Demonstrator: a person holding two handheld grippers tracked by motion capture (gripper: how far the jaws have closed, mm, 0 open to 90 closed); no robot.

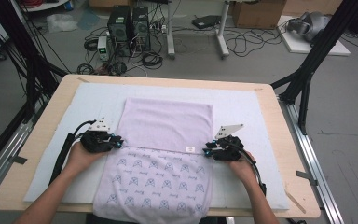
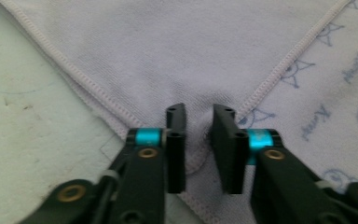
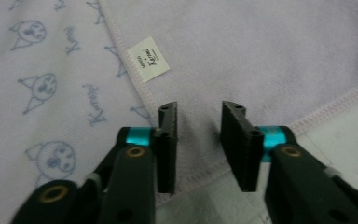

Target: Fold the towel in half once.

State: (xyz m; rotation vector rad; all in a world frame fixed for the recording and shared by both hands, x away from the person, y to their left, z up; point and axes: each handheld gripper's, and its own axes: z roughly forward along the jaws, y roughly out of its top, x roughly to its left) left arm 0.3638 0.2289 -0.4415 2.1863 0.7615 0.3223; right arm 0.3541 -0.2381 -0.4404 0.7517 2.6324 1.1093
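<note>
A lilac towel (image 1: 165,123) lies on the table's mat, its far part folded back plain side up over the cat-face print (image 1: 158,182). My left gripper (image 1: 120,142) sits at the left end of the folded layer's near edge. In the left gripper view its jaws (image 2: 199,112) pinch a puckered ridge of the towel's stitched corner (image 2: 191,60). My right gripper (image 1: 206,149) sits at the right end of that edge. In the right gripper view it (image 3: 199,109) straddles the flat towel corner (image 3: 279,65) with its jaws apart, close to a small white label (image 3: 148,58).
A pale padded mat (image 1: 242,107) covers most of the wooden table (image 1: 282,140). The towel's near end hangs over the table's front edge. Computers, cables and black stand legs (image 1: 307,70) are on the floor beyond the table.
</note>
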